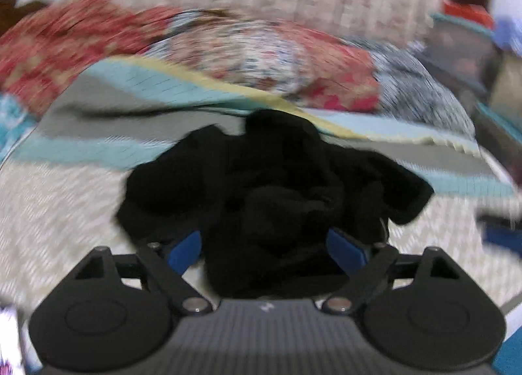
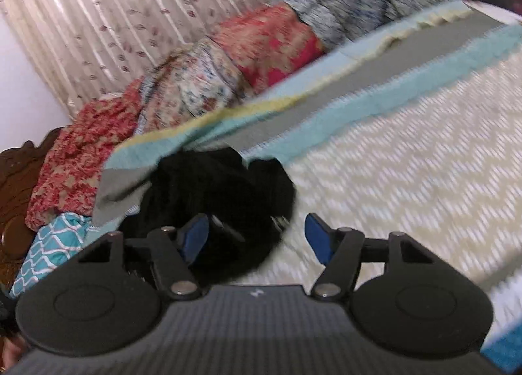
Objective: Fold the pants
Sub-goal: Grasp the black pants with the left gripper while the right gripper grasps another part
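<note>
Two views, both blurred: left wrist view has black pants (image 1: 270, 199) bunched on the zigzag bedspread (image 1: 65, 212), cloth between the left gripper (image 1: 264, 251) pads, grip impossible to tell; right wrist view alone shows the right gripper (image 2: 257, 238) released, pants lying left, curtain (image 2: 130, 16) behind.

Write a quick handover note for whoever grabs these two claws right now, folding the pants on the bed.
Left claw: black fabric bunched between its blue pads; whether they pinch it, the blur hides.
Right claw: open, at the heap's right edge; nothing held.
Crumpled black pants: heaped on the cream zigzag bedspread, near its teal and grey striped border.
Done: no fold visible.
Left: spread the pants flat, then fold them.
</note>
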### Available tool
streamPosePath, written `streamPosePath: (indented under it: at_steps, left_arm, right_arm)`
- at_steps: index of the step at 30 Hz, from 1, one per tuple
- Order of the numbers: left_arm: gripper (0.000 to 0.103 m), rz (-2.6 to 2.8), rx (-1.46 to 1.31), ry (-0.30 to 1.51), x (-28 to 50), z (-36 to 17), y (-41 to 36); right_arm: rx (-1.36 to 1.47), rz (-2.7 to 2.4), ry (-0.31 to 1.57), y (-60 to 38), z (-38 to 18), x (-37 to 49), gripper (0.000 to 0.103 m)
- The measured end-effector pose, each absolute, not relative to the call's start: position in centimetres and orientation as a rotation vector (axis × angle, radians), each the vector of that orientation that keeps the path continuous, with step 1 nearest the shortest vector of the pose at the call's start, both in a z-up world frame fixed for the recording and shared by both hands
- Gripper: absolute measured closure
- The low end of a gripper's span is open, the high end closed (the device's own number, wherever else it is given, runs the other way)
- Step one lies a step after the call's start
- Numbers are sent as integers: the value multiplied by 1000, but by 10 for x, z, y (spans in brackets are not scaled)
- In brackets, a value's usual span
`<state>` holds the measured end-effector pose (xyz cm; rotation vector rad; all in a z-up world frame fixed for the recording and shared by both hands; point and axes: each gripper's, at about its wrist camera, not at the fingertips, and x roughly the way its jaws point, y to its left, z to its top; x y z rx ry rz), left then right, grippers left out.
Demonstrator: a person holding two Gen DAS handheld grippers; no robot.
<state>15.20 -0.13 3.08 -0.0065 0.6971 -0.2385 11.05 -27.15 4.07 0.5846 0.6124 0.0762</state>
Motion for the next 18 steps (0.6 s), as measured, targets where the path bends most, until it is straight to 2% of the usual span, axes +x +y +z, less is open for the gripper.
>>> streamPosePath:
  at_steps: [1,2,3,7,8,9,10,18]
  left_arm:
    - [48,-247,20,705,158,22,-9]
    - [79,-250,28,733,164,15,-16]
    - [96,-246,16,774,171,7,-15]
    - [97,-240,-124,779,169,4,9]
    - [97,-254,-135,757,159,8,16]
    - [97,-272,-149,742,152,11,23]
    - [97,-285,-165,730,143,14,29]
    - [97,-302,-400,717,114,42,84]
  right_arm:
    - [586,103,615,-268,40,122,34]
    - [585,128,625,-265,39,132,34]
    - [575,146,640,-260,36,145,34]
    - [503,174,743,-235,12,193,35]
    - [497,180,767,-232,6,201,48]
    - [486,180,784,-232,0,206,69]
    - [495,175,803,-234,-1,209,81]
    - [504,-71,464,-302,71,117,87]
